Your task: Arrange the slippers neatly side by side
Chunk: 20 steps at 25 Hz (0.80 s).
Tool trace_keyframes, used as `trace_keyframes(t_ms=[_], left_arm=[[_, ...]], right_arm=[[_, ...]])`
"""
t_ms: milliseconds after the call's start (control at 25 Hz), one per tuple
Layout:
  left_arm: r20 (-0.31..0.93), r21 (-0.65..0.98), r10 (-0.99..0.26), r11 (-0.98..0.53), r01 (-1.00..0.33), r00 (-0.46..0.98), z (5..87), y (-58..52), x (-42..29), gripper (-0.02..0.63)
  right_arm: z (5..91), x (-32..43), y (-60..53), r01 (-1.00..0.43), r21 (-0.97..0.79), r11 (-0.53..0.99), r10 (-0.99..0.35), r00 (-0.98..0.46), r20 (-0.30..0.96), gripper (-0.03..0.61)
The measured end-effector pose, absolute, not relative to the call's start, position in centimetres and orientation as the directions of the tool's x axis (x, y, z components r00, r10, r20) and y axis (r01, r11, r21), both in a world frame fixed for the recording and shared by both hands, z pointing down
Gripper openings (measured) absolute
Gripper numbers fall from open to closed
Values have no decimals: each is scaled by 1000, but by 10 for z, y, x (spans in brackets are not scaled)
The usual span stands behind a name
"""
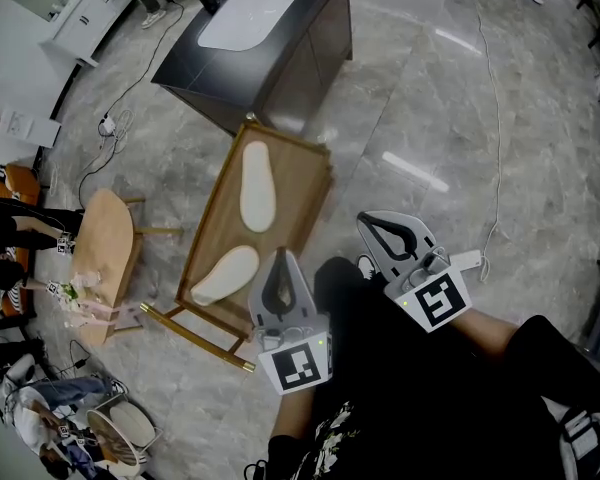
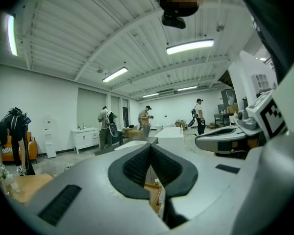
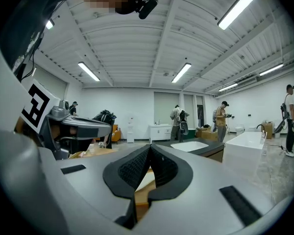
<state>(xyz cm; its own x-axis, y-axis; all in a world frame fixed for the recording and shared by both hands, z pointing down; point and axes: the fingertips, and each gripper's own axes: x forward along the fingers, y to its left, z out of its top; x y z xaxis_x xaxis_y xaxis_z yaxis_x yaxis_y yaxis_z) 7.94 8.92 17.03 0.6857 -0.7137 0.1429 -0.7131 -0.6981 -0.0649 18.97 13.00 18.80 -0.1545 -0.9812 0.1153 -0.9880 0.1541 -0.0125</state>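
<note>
Two cream slippers lie on a low wooden rack [image 1: 310,168] in the head view. One slipper [image 1: 257,185] lies lengthwise at the far end. The other slipper [image 1: 225,274] lies slanted at the near left. My left gripper [image 1: 281,267] hangs shut and empty over the rack's near right corner. My right gripper [image 1: 378,228] is shut and empty too, held over the floor right of the rack. In both gripper views the jaws meet at the tips, my left gripper [image 2: 151,147] and my right gripper [image 3: 150,149] aimed level across the room.
A dark cabinet with a white basin [image 1: 252,13] stands just beyond the rack. A small round wooden table [image 1: 105,258] stands to the left. Cables [image 1: 493,148] trail over the marble floor. People stand at the room's far side [image 2: 146,121]. My legs fill the lower right [image 1: 460,388].
</note>
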Motion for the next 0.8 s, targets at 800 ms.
trace_keyframes(t_ms=[800], left_arm=[[191, -87, -776, -623, -777, 601, 183, 90, 41, 3]], right_arm=[[206, 165, 125, -963, 26, 267, -953, -260, 157, -2]])
